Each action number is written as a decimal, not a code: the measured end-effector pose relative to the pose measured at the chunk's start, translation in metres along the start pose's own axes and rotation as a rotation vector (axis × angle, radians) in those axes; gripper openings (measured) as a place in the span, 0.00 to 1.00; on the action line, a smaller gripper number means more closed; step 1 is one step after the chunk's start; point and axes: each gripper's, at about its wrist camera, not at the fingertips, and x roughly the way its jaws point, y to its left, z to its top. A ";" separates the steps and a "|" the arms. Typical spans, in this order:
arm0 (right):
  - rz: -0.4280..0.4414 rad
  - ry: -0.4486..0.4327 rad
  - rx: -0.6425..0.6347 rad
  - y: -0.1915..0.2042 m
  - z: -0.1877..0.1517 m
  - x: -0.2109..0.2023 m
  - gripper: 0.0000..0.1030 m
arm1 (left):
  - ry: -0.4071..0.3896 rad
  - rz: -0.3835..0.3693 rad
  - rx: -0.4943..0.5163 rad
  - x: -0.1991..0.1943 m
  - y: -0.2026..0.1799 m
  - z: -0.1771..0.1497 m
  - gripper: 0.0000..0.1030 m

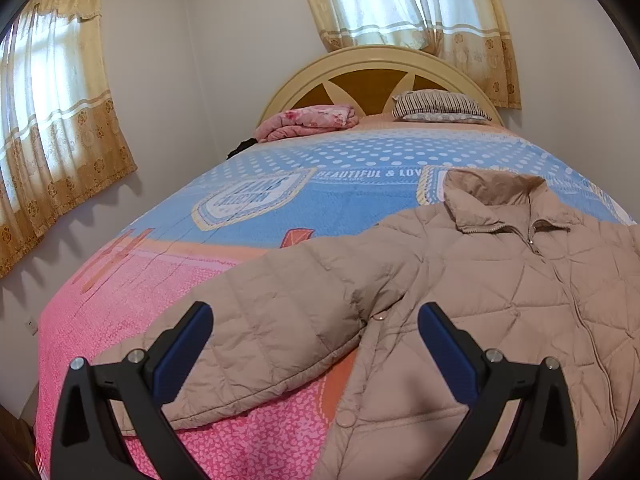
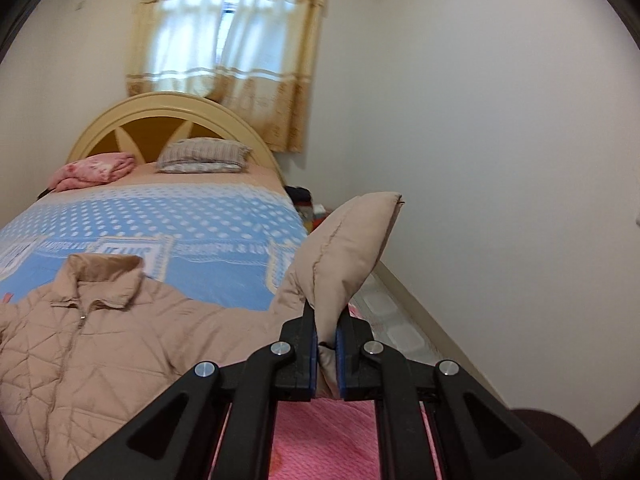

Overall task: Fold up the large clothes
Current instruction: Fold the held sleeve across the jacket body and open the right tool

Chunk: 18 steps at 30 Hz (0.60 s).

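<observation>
Jacket point(image 1: 500, 300), tan and quilted, lies front up on the bed point(image 1: 280, 208), with its collar point(image 1: 500, 200) toward the headboard point(image 1: 380, 76) and its zip closed up the middle. It rests across the near part of the bedspread, where the blue dotted band meets the pink one. In the left wrist view one sleeve point(image 1: 260, 328) stretches flat out to the left over the pink cloth, and the left gripper point(image 1: 316, 320) hovers above the place where this sleeve joins the body. Its fingers point(image 1: 184, 344) are spread wide and press on nothing; the cloth lies below them, apart from the blue pads. In the right wrist view the right gripper point(image 2: 327, 344) has its fingers point(image 2: 304, 356) pressed together on the cuff end of the other sleeve point(image 2: 344, 248). That sleeve is raised off the bed and stands up from the grip, its end pointing toward the white wall point(image 2: 500, 160), while the rest of it runs down to the shoulder on the bedspread. At the head of the bed a striped pillow point(image 1: 440, 106) lies to the right and a folded pink blanket point(image 1: 312, 120) to the left. Curtains point(image 1: 408, 4) in cream and gold hang over the window behind the headboard, and another pair hangs on the left wall.
</observation>
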 end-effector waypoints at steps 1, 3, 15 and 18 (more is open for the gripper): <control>0.013 -0.005 -0.008 0.007 0.001 -0.002 0.05 | 0.001 0.000 -0.001 0.001 0.000 0.000 1.00; 0.046 -0.020 -0.030 0.024 0.006 -0.007 0.05 | 0.004 0.002 -0.003 0.002 0.001 -0.001 1.00; 0.192 -0.082 -0.210 0.134 0.016 -0.018 0.05 | 0.012 0.015 -0.020 0.009 0.013 -0.001 1.00; 0.220 -0.094 -0.263 0.159 0.013 -0.019 0.05 | 0.015 0.021 -0.023 0.012 0.019 -0.003 1.00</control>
